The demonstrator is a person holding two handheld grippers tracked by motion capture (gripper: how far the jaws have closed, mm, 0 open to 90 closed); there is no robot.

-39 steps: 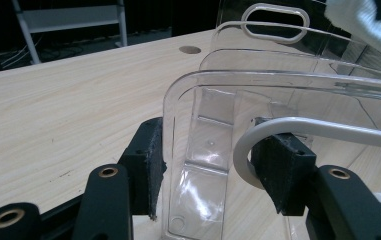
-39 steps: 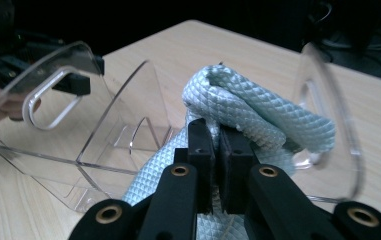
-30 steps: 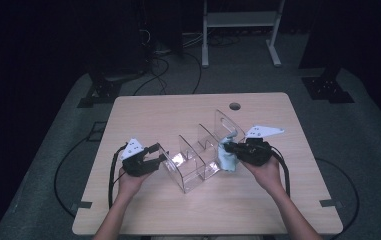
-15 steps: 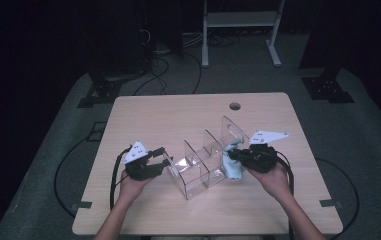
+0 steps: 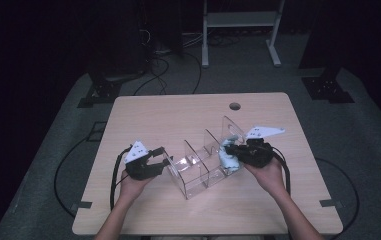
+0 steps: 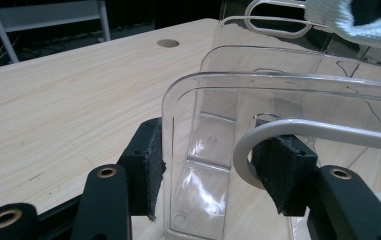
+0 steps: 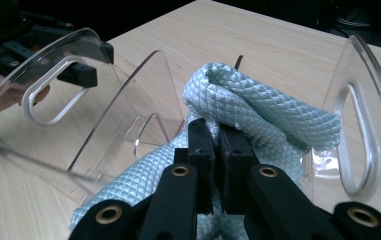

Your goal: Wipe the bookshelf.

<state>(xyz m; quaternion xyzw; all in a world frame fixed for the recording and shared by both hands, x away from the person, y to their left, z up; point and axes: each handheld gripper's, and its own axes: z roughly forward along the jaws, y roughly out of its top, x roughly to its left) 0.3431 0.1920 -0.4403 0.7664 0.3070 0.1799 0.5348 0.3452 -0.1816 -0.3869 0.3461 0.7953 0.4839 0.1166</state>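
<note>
A clear plastic rack (image 5: 200, 170) with several upright dividers stands on the wooden table (image 5: 178, 115). My left gripper (image 5: 165, 162) grips the rack's left end. In the left gripper view its pads (image 6: 150, 162) press from both sides on that end's clear walls (image 6: 198, 100). My right gripper (image 5: 229, 150) is at the rack's right end, shut on a light blue woven cloth (image 5: 226, 159). The cloth (image 7: 258, 110) bulges over the closed jaws of the right gripper (image 7: 217, 132), between two clear panels (image 7: 123, 90) with handle cut-outs.
A round cable hole (image 5: 235, 106) sits near the table's far edge. Cables trail from both grippers over the front edge. A white metal stand (image 5: 238, 20) and black equipment feet (image 5: 328, 87) stand on the floor beyond the table.
The right gripper has shifted slightly with the cloth against the rack's right end. The left gripper and the rack have hardly moved.
</note>
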